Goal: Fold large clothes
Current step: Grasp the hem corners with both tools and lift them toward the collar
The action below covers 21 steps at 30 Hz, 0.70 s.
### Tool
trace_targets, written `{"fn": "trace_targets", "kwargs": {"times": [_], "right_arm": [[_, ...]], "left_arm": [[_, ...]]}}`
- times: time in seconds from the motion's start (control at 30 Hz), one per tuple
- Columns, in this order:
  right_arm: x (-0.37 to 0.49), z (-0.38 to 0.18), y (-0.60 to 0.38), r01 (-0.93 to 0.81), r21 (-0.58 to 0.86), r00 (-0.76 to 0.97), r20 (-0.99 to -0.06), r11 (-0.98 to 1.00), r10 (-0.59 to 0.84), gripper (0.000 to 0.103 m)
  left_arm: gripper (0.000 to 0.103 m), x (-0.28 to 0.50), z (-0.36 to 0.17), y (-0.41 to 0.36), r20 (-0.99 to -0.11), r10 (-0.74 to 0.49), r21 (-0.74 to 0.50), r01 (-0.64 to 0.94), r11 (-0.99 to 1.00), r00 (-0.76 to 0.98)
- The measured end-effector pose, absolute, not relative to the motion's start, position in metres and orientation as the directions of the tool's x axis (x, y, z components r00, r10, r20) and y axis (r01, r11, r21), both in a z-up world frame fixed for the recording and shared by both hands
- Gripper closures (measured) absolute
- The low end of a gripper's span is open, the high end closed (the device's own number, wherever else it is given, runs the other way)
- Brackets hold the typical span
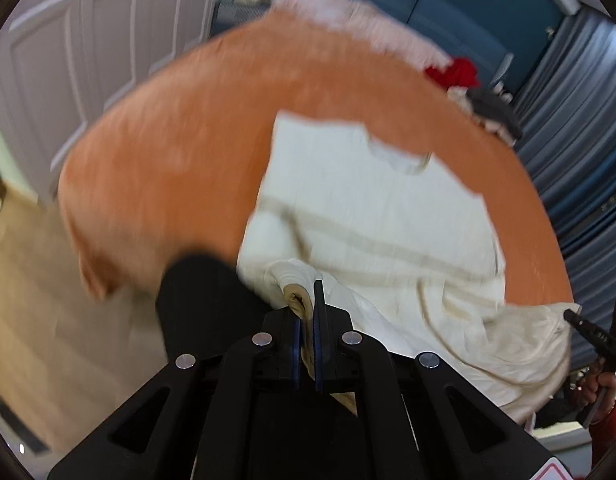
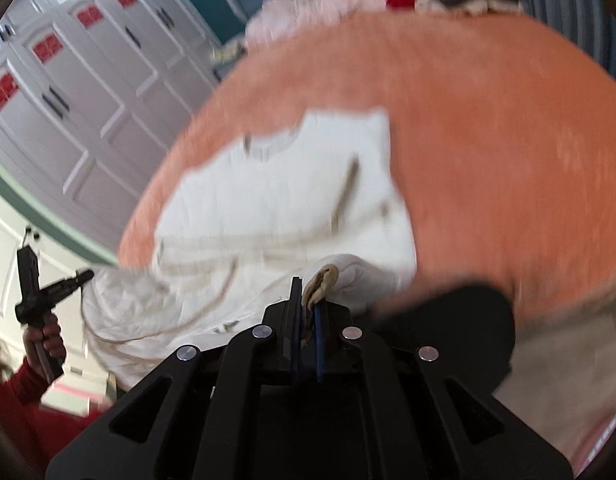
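Note:
A large cream shirt with beige stripes (image 1: pixel 371 216) lies on an orange bed cover (image 1: pixel 180 152), its collar at the far end. My left gripper (image 1: pixel 308 304) is shut on a bunched hem corner of the shirt. My right gripper (image 2: pixel 309 296) is shut on the other hem corner; the shirt (image 2: pixel 276 200) stretches away from it. Both near corners are lifted off the bed and the hem sags between them. Each gripper shows in the other's view, the right one at the right edge (image 1: pixel 595 340) and the left one at the left edge (image 2: pixel 40 292).
A pile of pink, red and dark clothes (image 1: pixel 459 68) sits at the far end of the bed. A black object (image 1: pixel 204 296) lies by the bed's near edge. White wardrobe doors (image 2: pixel 68 92) stand on the left, a blue curtain (image 1: pixel 579 152) on the right.

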State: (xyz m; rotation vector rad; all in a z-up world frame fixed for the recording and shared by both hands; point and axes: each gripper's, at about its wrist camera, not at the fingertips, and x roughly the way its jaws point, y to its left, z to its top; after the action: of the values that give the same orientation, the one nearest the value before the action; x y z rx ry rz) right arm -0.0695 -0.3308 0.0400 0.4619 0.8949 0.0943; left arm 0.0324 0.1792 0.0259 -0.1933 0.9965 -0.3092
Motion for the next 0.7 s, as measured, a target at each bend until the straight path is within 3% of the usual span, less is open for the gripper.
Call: {"fn": "trace_targets", "kwargs": {"times": [0.23,0.57,0.7], "right_arm": [[0.005,0.041,-0.356,0.176,0.464,0.739,-0.645,0.868,0.195,0.099],[0.091,-0.006,-0.373,0.277,0.511,0.762,-0.632,0.814,0.138,0.098],[0.114,-0.023,-0.376,0.304,0.535,0.764,-0.631,0.788,0.134,0.089]], "left_arm": [[0.101,0.118,0.046,0.144,-0.709,-0.317,-0.208,0.243,0.948,0.63],[0.098,0.212,0.0,0.114,-0.741,-0.258,-0.168,0.2,0.965,0.62],[0.091,0.237,-0.027,0.113,-0.759,-0.235,-0.172,0.16,0.972,0.607]]}}
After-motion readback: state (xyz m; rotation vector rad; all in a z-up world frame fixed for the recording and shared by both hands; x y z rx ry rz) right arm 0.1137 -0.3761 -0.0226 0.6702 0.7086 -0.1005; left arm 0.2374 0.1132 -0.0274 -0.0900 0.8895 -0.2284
